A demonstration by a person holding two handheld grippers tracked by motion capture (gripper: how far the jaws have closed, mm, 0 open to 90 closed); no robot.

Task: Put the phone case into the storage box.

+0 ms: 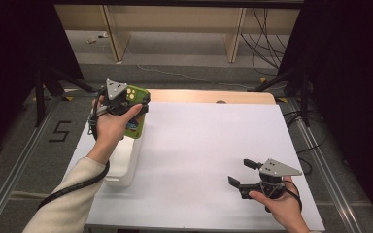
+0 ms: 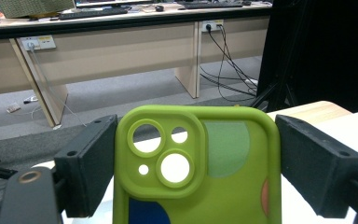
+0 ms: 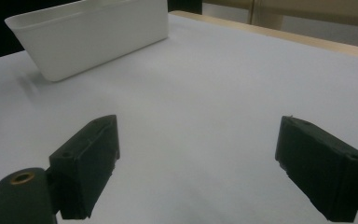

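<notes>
Clearly the work at hand turns on the green phone case, which the left gripper holds above the far left part of the table, over the far end of the white bin. In the left gripper view the two black jaws press on the case's long edges, one on each side, with the camera cut-outs at the top and coloured patches on its back. The case looks like soft silicone: light, bendy and a little grippy, so it should not slip, but a hard squeeze across its width would likely bow it. Holding it by the thick side rims, as now, seems the sound choice; the thin back panel and the raised ring around the camera holes would give less purchase.

The bin stands at the near left of the table, just below the held case, long and narrow with sloping walls. The person's forearm and the case cover part of it, and from the right gripper view its inside is hidden by the wall, so what it holds cannot be told.

Over at the near right, the right gripper hovers low over bare white tabletop, jaws spread wide with nothing between them.
</notes>
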